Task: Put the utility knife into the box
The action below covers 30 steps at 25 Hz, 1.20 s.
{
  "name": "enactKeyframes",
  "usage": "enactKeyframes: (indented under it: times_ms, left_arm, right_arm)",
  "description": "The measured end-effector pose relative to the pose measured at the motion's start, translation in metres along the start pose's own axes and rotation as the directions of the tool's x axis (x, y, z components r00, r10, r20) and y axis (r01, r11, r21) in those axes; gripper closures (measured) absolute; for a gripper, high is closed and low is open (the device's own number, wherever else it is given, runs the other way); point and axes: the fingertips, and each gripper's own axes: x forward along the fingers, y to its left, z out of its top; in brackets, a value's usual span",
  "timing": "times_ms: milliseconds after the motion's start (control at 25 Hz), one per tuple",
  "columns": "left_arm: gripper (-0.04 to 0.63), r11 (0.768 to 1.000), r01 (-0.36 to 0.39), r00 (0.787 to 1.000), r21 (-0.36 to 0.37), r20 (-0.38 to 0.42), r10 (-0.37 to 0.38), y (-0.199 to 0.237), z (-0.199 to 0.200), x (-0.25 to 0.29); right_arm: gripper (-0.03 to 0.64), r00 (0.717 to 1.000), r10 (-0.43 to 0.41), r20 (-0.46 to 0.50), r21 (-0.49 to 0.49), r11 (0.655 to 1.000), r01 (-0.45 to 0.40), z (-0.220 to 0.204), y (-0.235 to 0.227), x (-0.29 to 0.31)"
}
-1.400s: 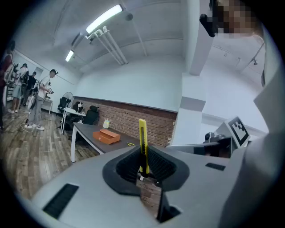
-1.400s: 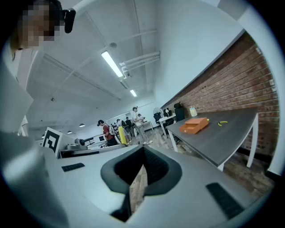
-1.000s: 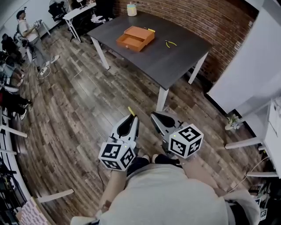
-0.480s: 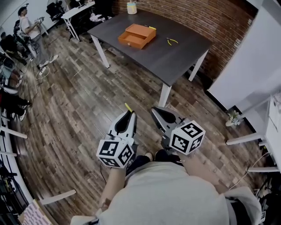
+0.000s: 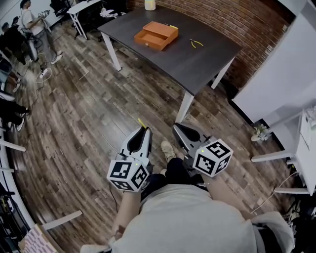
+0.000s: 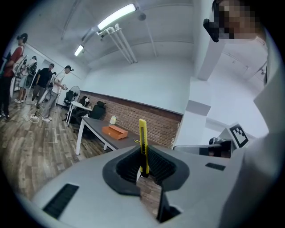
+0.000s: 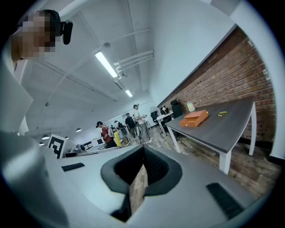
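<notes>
Left gripper (image 5: 143, 129) is clamped on the utility knife (image 6: 142, 147). The yellow body stands upright between the pads, pinched at its lower end, with most of its length sticking out past the jaw tips. Right gripper (image 5: 177, 127) has its jaws together with nothing in them. Both sit low at bottom centre of the head view, over the wood floor (image 5: 98, 113) and well apart from the target. The orange box (image 5: 157, 35) is on the dark table (image 5: 202, 64) at top centre; can't tell at this range whether it's open. Main risk, as I read it, is the short grip on one end with a long overhang. The knife could pivot or slide in the pads on the way over, and the free end could catch the box wall going in. Can't tell whether the blade is out. The table's near corner and white leg (image 5: 185, 106) sit between here and the box, so the reach likely has to go over the table edge. Yellow pliers (image 5: 196, 44) lie right of the box, apart from it, and a pale cup (image 5: 149, 4) stands at the far edge. People (image 5: 29, 24) at upper left and the white panel (image 5: 276, 74) at right are both well off the line.
</notes>
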Motion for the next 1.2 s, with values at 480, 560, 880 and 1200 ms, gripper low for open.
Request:
enactKeyframes:
  times_ms: [480, 560, 880, 1200]
  left_arm:
    - [0.535, 0.999, -0.048, 0.999, -0.011, 0.021, 0.048, 0.055, 0.018, 0.052]
    - [0.535, 0.999, -0.053, 0.998, 0.006, 0.023, 0.053, 0.065, 0.026, 0.066]
    - [0.535, 0.996, -0.080, 0.996, 0.045, 0.050, 0.078, 0.114, 0.066, 0.134]
    - [0.535, 0.996, -0.076, 0.997, 0.048, 0.037, 0.074, 0.155, 0.088, 0.210]
  right_arm:
    - [0.611, 0.995, 0.084, -0.048, 0.005, 0.996, -0.083, 0.020, -0.033, 0.084]
    - [0.611, 0.992, 0.114, -0.044, 0.004, 0.993, -0.114, 0.029, -0.038, 0.104]
    - [0.611, 0.986, 0.167, -0.013, 0.015, 0.986, -0.167, 0.078, -0.078, 0.183]
    - [0.611, 0.988, 0.153, -0.002, 0.017, 0.988, -0.153, 0.115, -0.128, 0.240]
